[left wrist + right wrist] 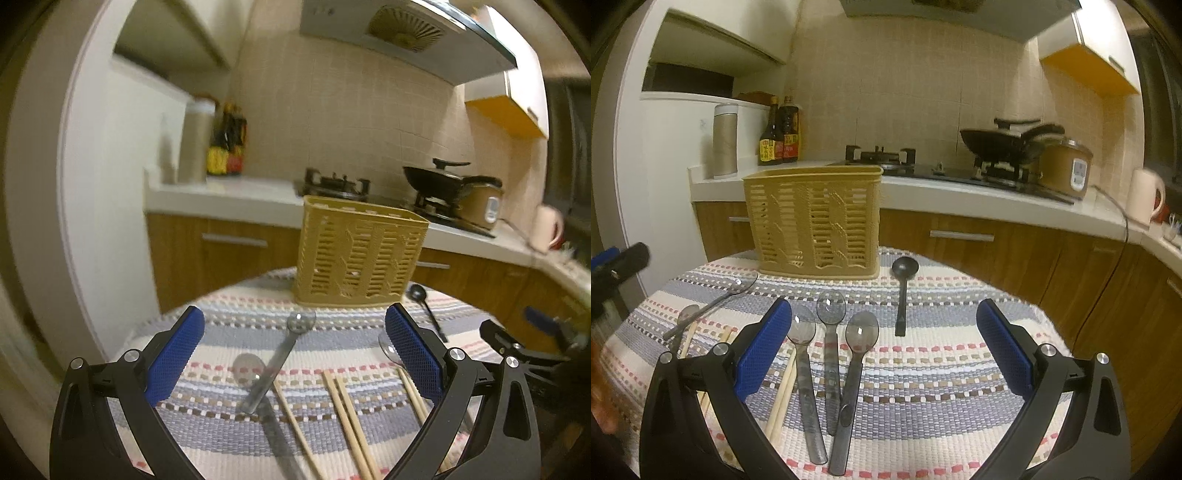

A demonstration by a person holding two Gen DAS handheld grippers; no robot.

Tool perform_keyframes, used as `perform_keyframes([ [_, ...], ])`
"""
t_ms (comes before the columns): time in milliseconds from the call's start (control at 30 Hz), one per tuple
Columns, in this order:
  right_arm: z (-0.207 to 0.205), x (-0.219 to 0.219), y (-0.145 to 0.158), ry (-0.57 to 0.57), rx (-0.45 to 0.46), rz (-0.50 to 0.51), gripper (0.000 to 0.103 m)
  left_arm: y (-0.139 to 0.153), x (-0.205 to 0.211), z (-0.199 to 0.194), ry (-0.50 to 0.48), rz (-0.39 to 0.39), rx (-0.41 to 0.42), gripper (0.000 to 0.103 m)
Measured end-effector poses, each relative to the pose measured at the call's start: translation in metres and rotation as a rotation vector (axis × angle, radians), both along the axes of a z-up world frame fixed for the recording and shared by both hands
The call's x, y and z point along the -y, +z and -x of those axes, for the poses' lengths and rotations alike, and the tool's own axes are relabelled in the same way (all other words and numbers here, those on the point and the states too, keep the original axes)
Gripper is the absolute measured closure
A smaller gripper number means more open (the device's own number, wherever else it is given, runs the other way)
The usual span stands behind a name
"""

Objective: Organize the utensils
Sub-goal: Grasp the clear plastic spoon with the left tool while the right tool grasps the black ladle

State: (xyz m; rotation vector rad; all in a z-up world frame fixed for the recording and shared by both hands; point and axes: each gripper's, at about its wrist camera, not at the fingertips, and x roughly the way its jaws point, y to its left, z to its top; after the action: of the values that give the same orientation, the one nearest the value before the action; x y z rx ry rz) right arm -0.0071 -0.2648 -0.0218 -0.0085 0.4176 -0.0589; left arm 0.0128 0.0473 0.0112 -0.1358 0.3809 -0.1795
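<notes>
Right wrist view: right gripper (pixel 884 350) wide, empty, over three translucent grey spoons (pixel 831 354) on striped mat (pixel 942 369), black spoon (pixel 903 291) at 12, tan slotted utensil basket (pixel 816 221) at 11; left gripper (pixel 293 354) likewise wide over chopsticks (pixel 347 417).

Chopsticks (pixel 351 424) run off the bottom edge; bottles (pixel 227 147) blurred.

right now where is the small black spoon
In the right wrist view the small black plastic spoon lies alone on the striped woven mat, bowl toward the tan slotted plastic basket, just right of it.
</notes>
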Motion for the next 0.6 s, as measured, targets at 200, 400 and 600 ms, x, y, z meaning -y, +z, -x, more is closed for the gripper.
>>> perform_keyframes([
  [200, -0.011, 0.017, 0.006, -0.010, -0.056, -0.048, 0.007, -0.003, -0.020, -0.037, -0.215, -0.013, -0.180, 0.015],
  [400, -0.034, 0.025, 0.029, -0.048, -0.112, 0.051, 0.007, -0.014, -0.004, -0.081, -0.312, -0.117, -0.332, 0.031],
  [600, -0.083, 0.053, 0.045, 0.009, -0.286, -0.011, 0.010, -0.034, 0.019, -0.136, -0.380, -0.169, -0.566, 0.040],
])
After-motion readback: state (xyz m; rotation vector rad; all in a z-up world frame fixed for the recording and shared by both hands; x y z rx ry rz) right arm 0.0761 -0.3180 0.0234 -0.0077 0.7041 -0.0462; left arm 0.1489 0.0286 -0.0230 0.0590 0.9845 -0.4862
